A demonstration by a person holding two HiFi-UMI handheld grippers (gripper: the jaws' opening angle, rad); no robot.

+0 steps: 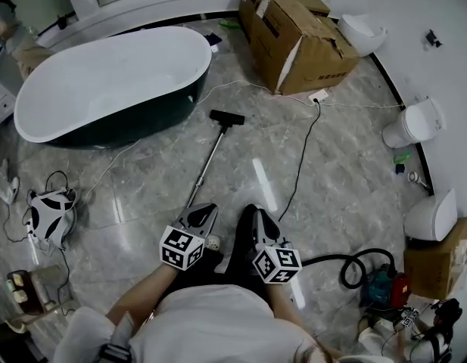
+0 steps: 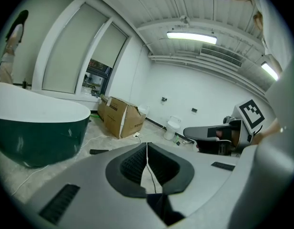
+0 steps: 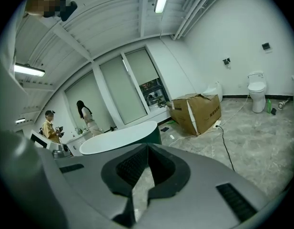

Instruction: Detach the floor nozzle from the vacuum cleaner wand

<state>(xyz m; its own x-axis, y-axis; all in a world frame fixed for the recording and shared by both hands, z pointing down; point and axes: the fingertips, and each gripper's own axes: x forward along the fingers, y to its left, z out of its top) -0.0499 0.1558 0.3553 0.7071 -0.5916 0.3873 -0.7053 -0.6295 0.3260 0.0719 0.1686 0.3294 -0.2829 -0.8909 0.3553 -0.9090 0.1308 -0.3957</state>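
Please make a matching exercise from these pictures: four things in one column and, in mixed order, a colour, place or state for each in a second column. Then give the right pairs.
Things:
1. floor nozzle
2. bathtub
3. cardboard box
4. left gripper

Descriptions:
A. jaws shut, nothing between them
B. brown
C. black, on the floor at the far end of the wand
D. white inside, dark outside

Pairs: 1-C, 2-D, 3-B, 4-A
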